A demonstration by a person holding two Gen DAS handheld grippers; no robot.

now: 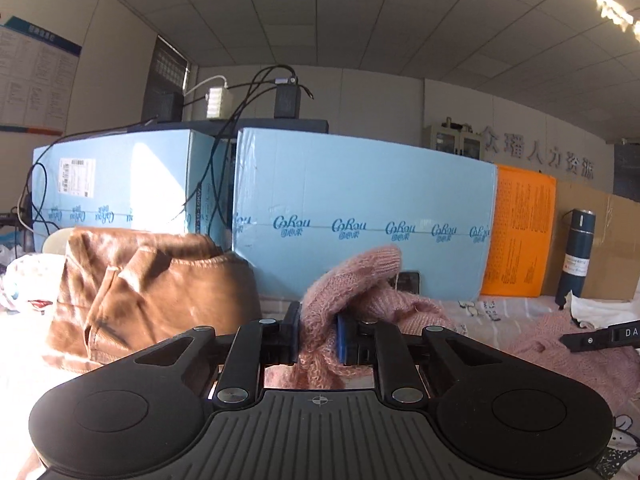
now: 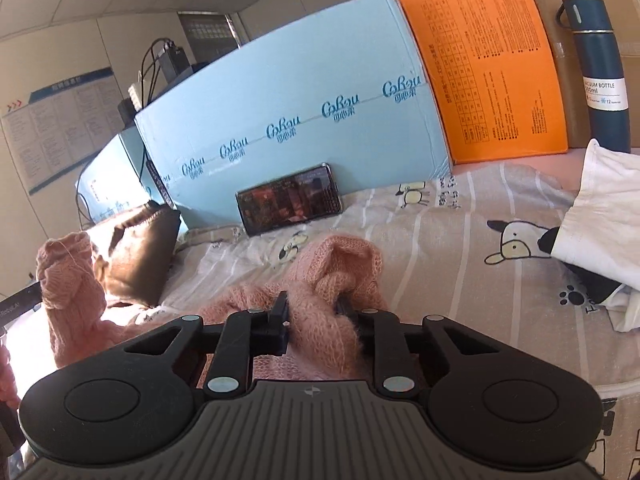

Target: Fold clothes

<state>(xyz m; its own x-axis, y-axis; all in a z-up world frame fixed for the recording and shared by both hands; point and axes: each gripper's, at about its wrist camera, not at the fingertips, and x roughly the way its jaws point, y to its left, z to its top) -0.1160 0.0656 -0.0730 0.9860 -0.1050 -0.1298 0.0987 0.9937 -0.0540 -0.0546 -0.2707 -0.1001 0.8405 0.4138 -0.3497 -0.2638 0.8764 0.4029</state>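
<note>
A fuzzy pink knitted sweater (image 1: 360, 280) lies on a striped cartoon-print bedsheet (image 2: 460, 240). My left gripper (image 1: 318, 330) is shut on a bunched end of the sweater, which sticks up above the fingers. My right gripper (image 2: 312, 312) is shut on another bunched part of the same sweater (image 2: 340, 272). In the right wrist view the end held by the left gripper rises at the far left (image 2: 68, 276). The right gripper's black finger tip shows at the right edge of the left wrist view (image 1: 600, 338).
A folded brown garment (image 1: 140, 292) lies to the left. Light blue cartons (image 1: 360, 208), an orange box (image 2: 492, 68) and a dark blue vacuum bottle (image 2: 600, 72) line the back. A phone (image 2: 290, 198) leans on a carton. White cloth (image 2: 600, 208) lies at the right.
</note>
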